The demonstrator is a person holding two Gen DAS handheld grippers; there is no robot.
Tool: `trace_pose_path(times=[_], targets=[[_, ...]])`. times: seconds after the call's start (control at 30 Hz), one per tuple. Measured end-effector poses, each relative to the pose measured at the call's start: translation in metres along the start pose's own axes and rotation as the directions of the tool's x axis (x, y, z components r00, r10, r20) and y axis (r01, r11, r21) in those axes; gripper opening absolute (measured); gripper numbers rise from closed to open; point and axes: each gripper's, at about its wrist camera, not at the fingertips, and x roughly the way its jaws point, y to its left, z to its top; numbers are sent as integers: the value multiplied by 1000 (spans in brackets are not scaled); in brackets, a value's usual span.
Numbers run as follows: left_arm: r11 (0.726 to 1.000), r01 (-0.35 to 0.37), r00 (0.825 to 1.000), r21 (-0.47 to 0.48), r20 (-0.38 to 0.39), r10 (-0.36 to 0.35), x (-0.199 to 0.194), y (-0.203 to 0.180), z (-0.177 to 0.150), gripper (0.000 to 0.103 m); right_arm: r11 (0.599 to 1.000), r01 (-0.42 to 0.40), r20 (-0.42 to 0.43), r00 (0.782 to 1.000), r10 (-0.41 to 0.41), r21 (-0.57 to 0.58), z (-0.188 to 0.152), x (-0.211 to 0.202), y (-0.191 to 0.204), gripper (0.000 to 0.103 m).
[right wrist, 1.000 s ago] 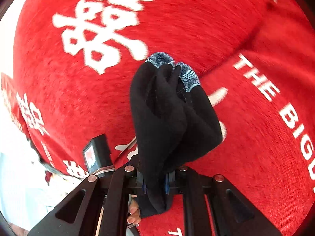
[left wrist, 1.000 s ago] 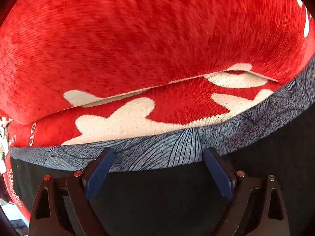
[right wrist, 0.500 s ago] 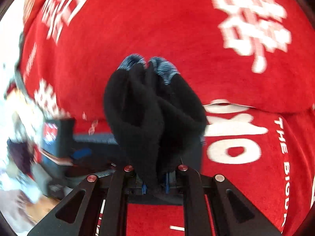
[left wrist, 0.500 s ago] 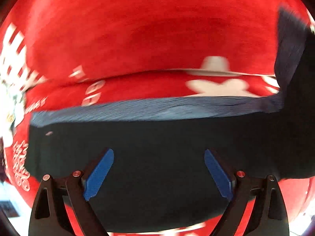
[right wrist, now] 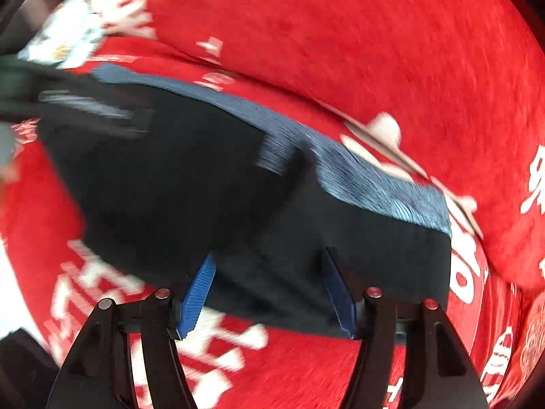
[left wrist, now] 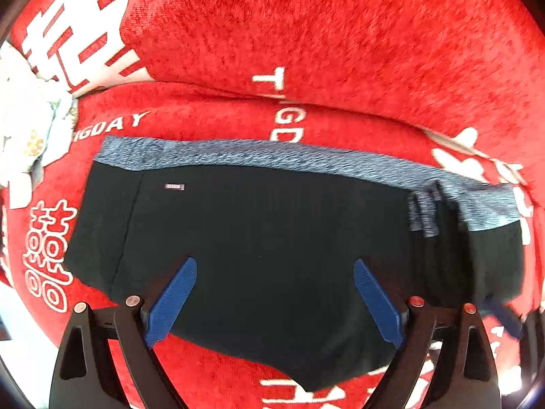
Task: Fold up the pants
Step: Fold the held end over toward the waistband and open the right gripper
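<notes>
Black pants (left wrist: pixel 272 225) with a blue-grey waistband (left wrist: pixel 272 158) lie spread on a red blanket (left wrist: pixel 340 34). At their right end a part is folded over, with a strip of waistband (left wrist: pixel 424 214) lying on top. My left gripper (left wrist: pixel 272 264) hovers over the black cloth, wide open, with nothing between its blue pads (left wrist: pixel 170 301). In the right wrist view the pants (right wrist: pixel 190 177) are motion-blurred. My right gripper (right wrist: pixel 269 254) is above their near edge with its jaws opening. The cloth lies below its pads (right wrist: pixel 197 293) and they do not press on it.
The red blanket (right wrist: pixel 374 34) carries white characters and letters and has a raised fold behind the waistband. A pale flowered cloth (left wrist: pixel 30 129) lies at the far left. A dark blurred shape (right wrist: pixel 78 105) crosses the upper left of the right wrist view.
The right gripper was shut on a bunch of black pants cloth; its jaws have parted and the cloth lies on the blanket. Both hands swept sideways, bringing the whole pants into view.
</notes>
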Motion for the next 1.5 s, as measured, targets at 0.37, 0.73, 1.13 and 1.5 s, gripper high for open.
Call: trace_pose_path(times=[0.37, 0.73, 1.13, 1.5], targets=[[864, 469, 881, 181, -158, -445, -7, -83, -6, 79, 330, -452, 286, 848, 446, 829, -93, 20, -155, 58], [837, 519, 842, 173, -274, -465, 27, -127, -7, 12, 32, -418, 365, 826, 429, 908, -137, 60, -169, 5], [893, 370, 925, 254, -194, -328, 22, -98, -32, 22, 139, -399, 292, 829, 477, 906, -114, 72, -139, 4], [906, 324, 946, 274, -72, -316, -20, -106, 12, 59, 410, -529, 241, 783, 574, 743, -64, 18, -164, 21]])
